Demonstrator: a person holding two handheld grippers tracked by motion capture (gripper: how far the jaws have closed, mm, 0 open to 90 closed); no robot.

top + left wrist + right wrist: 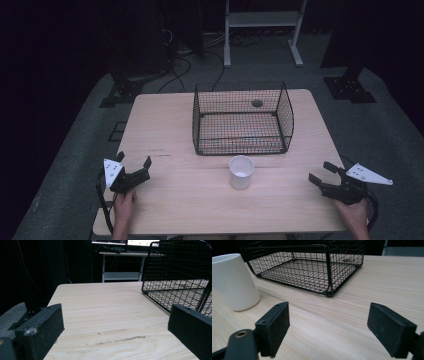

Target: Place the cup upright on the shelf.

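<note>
I held my left gripper (134, 165) and right gripper (322, 172) spread wide and empty, low over the wooden table (165, 125). The white cup (241, 172) stood between them, just before the black wire basket (243, 119).

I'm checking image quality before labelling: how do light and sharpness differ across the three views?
High view: dim overall, dark surroundings, white cup brightest. Left gripper view: wire basket sharp, near jaws soft. Right gripper view: evenly lit table, cup leaning from lens distortion.
</note>
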